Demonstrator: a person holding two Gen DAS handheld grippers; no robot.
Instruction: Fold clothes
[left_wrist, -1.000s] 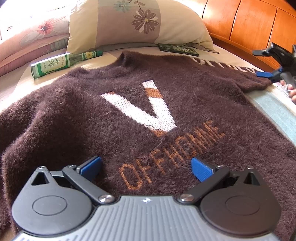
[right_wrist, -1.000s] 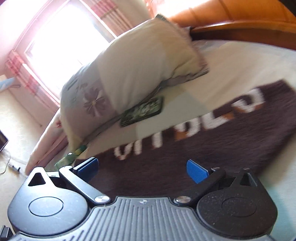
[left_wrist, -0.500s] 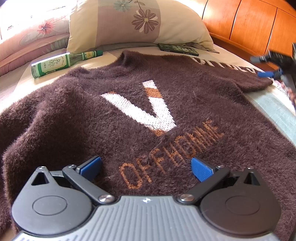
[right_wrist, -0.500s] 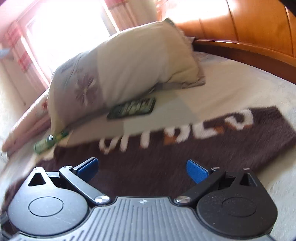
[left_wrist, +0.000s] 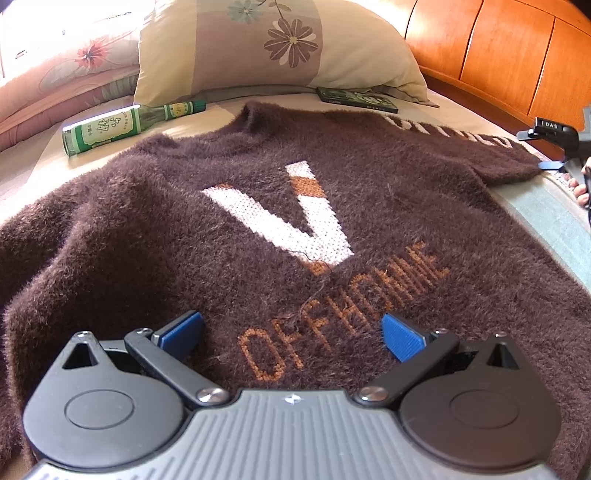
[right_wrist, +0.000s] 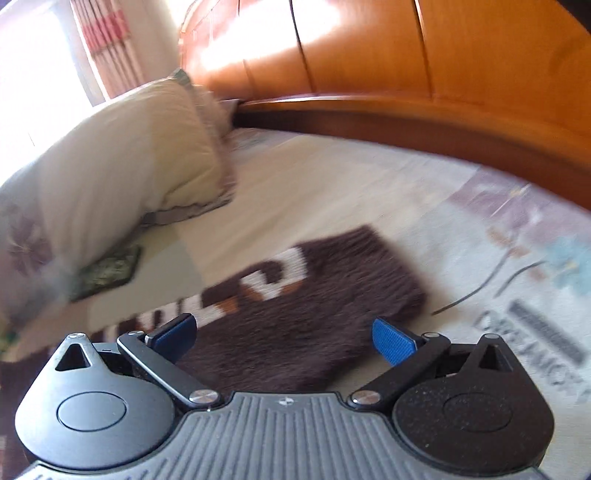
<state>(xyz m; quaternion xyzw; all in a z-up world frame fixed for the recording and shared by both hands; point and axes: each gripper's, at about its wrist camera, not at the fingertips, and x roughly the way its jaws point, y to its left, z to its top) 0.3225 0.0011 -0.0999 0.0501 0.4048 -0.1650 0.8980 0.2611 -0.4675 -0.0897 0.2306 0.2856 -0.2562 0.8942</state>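
**Brown sweater spread flat on the bed, both tools wide**

The fuzzy brown sweater (left_wrist: 229, 206) lies front-up across the bed (right_wrist: 332, 192), its white "V" and orange lettering facing up and its neck pointing toward the pillows. Its right sleeve (right_wrist: 303, 295), with white letters down it, stretches out flat toward the headboard side; the cuff end sits on bare sheet with open bedding beyond it. The left side of the garment is rumpled into soft ridges.

The left tool (left_wrist: 291, 332) sits over the hem, blue fingers spread wide and holding nothing. The right tool (right_wrist: 284, 334) sits at the sleeve's cuff end, also wide and gripping nothing; in the left wrist view it shows at the far right edge, with a few fingertips of the person's hand (left_wrist: 581, 184) beside it.

Past the neck, a green glass bottle (left_wrist: 122, 125) lies on its side, apart from the sweater. A dark flat packet (left_wrist: 356, 99) rests against the flowered pillow (left_wrist: 273, 44). The curved wooden headboard (right_wrist: 424, 74) bounds the far side, and a curtained window (right_wrist: 107, 40) glows bright. The right wrist view is motion-blurred.
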